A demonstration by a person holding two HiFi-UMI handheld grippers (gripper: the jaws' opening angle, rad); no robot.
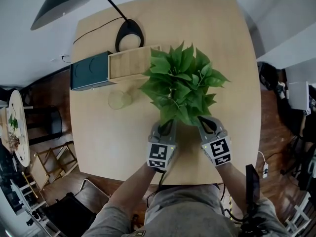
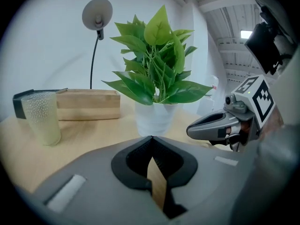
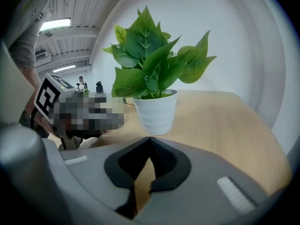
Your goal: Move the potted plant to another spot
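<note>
Light wood fills the view: a square table (image 1: 237, 58) with the potted plant (image 1: 181, 80) standing upright near its middle, slightly toward your edge. Its leaves hide the white pot (image 2: 153, 117) from your head view, but both gripper views show it resting flat on the tabletop.

Your left gripper (image 1: 167, 126) and right gripper (image 1: 206, 123) sit side by side just short of the plant, one at each flank of the foliage. Both are clenched with nothing between the jaws; only bare wood shows through the slot in each gripper view. Neither touches the pot.

What matters for the next move is that the pot lies straight ahead and between your two hands. It is almost dead centre in the left gripper view and a touch right of centre in the right one. Neither hand looks clearly nearer (call it even). The pot's long axis is vertical, and it is likely too wide for a single jaw, so you probably need to bring the grippers around to opposite sides of the wall, low down under the leaves.

A wooden box (image 1: 129, 61), a dark green box (image 1: 90, 70), a ribbed tumbler (image 1: 119, 98) and a lamp base (image 1: 129, 33) crowd the far left, while the right half looks bare, so it is probably the easier destination.
</note>
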